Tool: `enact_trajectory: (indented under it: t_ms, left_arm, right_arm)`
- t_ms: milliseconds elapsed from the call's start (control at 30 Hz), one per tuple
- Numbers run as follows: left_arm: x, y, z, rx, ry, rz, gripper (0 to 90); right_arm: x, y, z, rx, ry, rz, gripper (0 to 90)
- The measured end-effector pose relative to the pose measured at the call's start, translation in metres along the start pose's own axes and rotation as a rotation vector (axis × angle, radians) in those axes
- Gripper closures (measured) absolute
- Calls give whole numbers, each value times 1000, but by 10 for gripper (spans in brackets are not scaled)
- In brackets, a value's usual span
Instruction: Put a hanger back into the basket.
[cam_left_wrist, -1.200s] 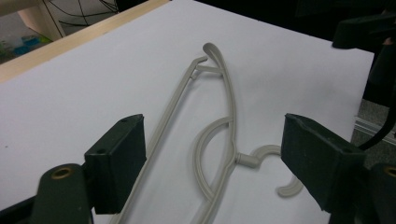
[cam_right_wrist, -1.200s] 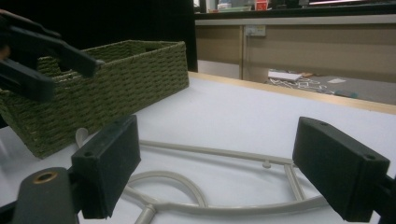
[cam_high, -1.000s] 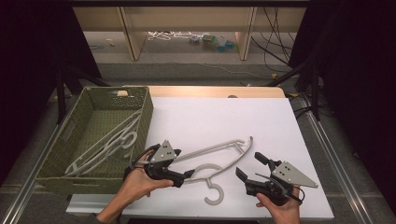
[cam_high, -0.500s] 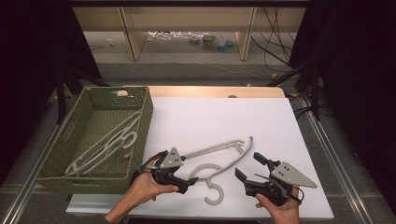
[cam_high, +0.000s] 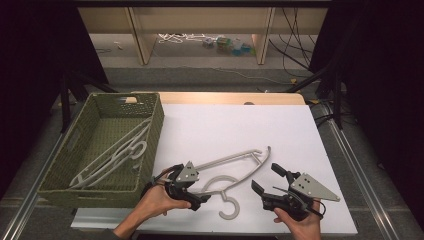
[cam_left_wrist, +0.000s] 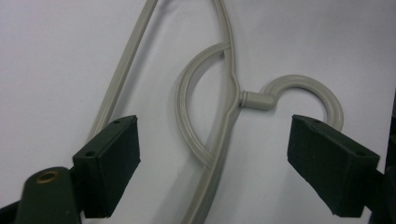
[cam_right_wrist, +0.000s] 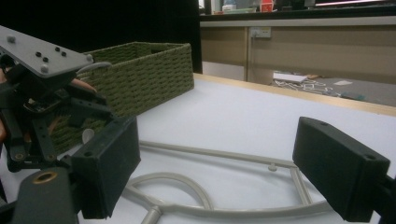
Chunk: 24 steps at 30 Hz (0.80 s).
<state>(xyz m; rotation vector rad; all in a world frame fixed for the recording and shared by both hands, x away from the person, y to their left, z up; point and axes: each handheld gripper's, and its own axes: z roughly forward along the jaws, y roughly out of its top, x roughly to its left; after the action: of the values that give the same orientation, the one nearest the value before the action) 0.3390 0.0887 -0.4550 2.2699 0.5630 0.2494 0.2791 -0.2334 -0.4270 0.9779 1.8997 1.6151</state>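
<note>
Left gripper (cam_high: 196, 192) hung low over the hanger (cam_high: 231, 170), with its jaws spread wide and nothing pinched between them. In the left gripper view, the hanger (cam_left_wrist: 224, 116) lay flat right under it, and the neck where the hook joins sat between the two black pads (cam_left_wrist: 109, 163). The hanger lay on the white table (cam_high: 240, 125) near its front edge, with its hook (cam_high: 229, 207) pointing at the front edge. Its long side ran from the left gripper, at the front, up and away toward the right edge of the table. So the left gripper was much nearer to it. It looked like it only had to go down and squeeze.

The right gripper (cam_high: 272, 181) waited near the front right corner, just beside the hanger's far end. Its jaws were spread wide too, and they held nothing.

A second ago, the left gripper was a little closer to the green basket (cam_high: 150, 150) at the left edge. It had since slid toward the hook and tipped down. The right gripper and the hanger had not moved. Other hangers (cam_high: 112, 157) lay in the basket.
</note>
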Motion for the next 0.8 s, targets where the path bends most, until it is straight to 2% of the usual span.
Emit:
enact_trajectory:
  t_ms: [67, 100, 200, 233, 267, 367, 467, 533, 600, 633, 667, 700, 733, 800]
  left_arm:
    - [2, 0, 1, 1, 7, 21, 169]
    - [2, 0, 2, 7, 9, 22, 167]
    - [3, -1, 3, 40, 9, 30, 172]
    - [3, -2, 4, 54, 2, 34, 186]
    - [3, -2, 5, 78, -3, 55, 201]
    - [1, -1, 9, 119, -16, 64, 224]
    - [1, -1, 14, 187, -29, 105, 259]
    - [0, 0, 18, 218, -51, 99, 279]
    - [-1, 1, 21, 217, -40, 81, 308]
    - [1, 1, 20, 231, -39, 93, 327]
    - [1, 1, 21, 229, -42, 83, 331]
    - [2, 2, 21, 233, -46, 100, 348]
    - [2, 2, 21, 242, -60, 88, 382]
    - [3, 2, 22, 260, -66, 82, 410]
  right_arm:
    - [0, 0, 0, 3, 1, -3, 157]
    - [0, 0, 1, -13, 2, -6, 158]
    - [1, 0, 0, -1, 1, -10, 157]
    - [1, 0, 0, 0, 2, -9, 158]
    - [1, 0, 0, 0, 5, -9, 157]
    - [2, 0, 1, -11, 7, -12, 157]
    - [3, -1, 1, -13, 10, -14, 158]
    - [2, -1, 1, -13, 8, -16, 157]
    - [3, -1, 2, -18, 12, -14, 157]
    - [3, -1, 2, -19, 15, -10, 157]
    - [3, -1, 2, -14, 15, -16, 158]
    - [4, -1, 2, -16, 12, -14, 158]
    - [4, 0, 1, 11, 5, -23, 158]
    - [4, 0, 2, -4, 17, -20, 158]
